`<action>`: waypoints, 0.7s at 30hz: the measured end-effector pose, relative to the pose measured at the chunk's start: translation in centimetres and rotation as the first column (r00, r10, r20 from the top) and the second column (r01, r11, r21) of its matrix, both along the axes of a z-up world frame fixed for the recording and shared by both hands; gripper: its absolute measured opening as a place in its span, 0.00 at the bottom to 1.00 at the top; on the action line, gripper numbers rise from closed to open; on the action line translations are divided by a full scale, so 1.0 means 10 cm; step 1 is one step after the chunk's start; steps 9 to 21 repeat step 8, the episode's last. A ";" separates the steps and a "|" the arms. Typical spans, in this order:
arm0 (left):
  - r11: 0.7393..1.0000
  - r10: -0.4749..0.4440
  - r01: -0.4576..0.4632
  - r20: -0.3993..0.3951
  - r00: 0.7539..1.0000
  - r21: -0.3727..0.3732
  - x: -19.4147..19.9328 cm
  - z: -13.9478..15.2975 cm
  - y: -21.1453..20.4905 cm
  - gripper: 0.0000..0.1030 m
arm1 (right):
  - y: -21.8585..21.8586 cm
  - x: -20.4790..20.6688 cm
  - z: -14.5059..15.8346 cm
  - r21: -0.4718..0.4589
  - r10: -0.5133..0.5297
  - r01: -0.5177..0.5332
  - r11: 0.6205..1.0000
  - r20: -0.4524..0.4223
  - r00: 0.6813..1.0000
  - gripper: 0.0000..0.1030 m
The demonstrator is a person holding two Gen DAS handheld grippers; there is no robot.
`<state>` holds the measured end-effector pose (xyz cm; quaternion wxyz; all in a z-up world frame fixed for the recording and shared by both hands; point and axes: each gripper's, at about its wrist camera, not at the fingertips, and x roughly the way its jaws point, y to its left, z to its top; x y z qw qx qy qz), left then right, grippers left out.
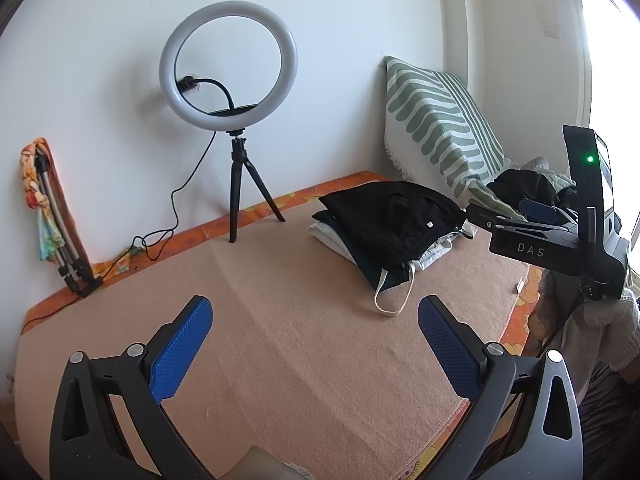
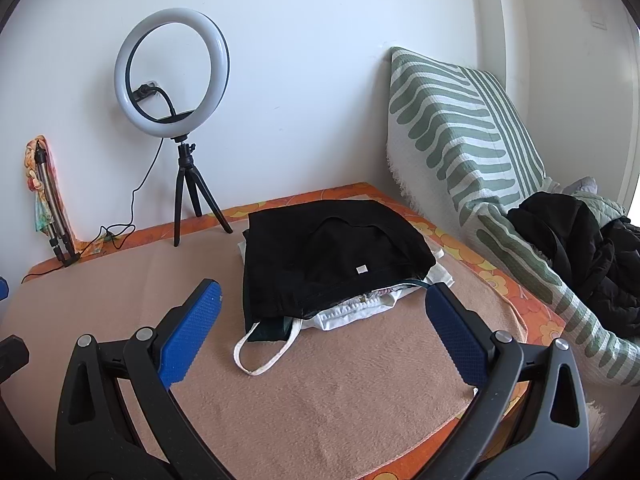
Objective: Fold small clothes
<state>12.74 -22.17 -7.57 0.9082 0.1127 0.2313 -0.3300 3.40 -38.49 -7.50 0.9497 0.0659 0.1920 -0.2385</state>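
Note:
A stack of folded clothes lies on the pinkish-tan blanket, with a black garment on top, white and dark pieces under it and a white strap loop sticking out in front. The stack also shows in the left wrist view. My right gripper is open and empty, just in front of the stack. My left gripper is open and empty over bare blanket, left of the stack. The right gripper's body shows at the right of the left wrist view.
A ring light on a black tripod stands at the back by the wall, its cable trailing left. A folded tripod with coloured cloth leans at far left. A green-striped cushion and a heap of dark clothes are at right.

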 end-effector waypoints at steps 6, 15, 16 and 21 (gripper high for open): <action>1.000 -0.009 0.009 -0.003 1.000 -0.009 -0.02 0.00 0.04 0.99 | 0.02 -0.02 0.00 0.001 -0.004 0.004 1.000 0.001 1.000 1.00; 1.000 -0.011 0.011 -0.010 1.000 -0.003 0.00 0.00 0.05 0.99 | -0.01 0.02 -0.01 0.013 0.004 -0.004 1.000 -0.003 1.000 1.00; 1.000 -0.011 0.011 -0.010 1.000 -0.003 0.00 0.00 0.05 0.99 | -0.01 0.02 -0.01 0.013 0.004 -0.004 1.000 -0.003 1.000 1.00; 1.000 -0.011 0.011 -0.010 1.000 -0.003 0.00 0.00 0.05 0.99 | -0.01 0.02 -0.01 0.013 0.004 -0.004 1.000 -0.003 1.000 1.00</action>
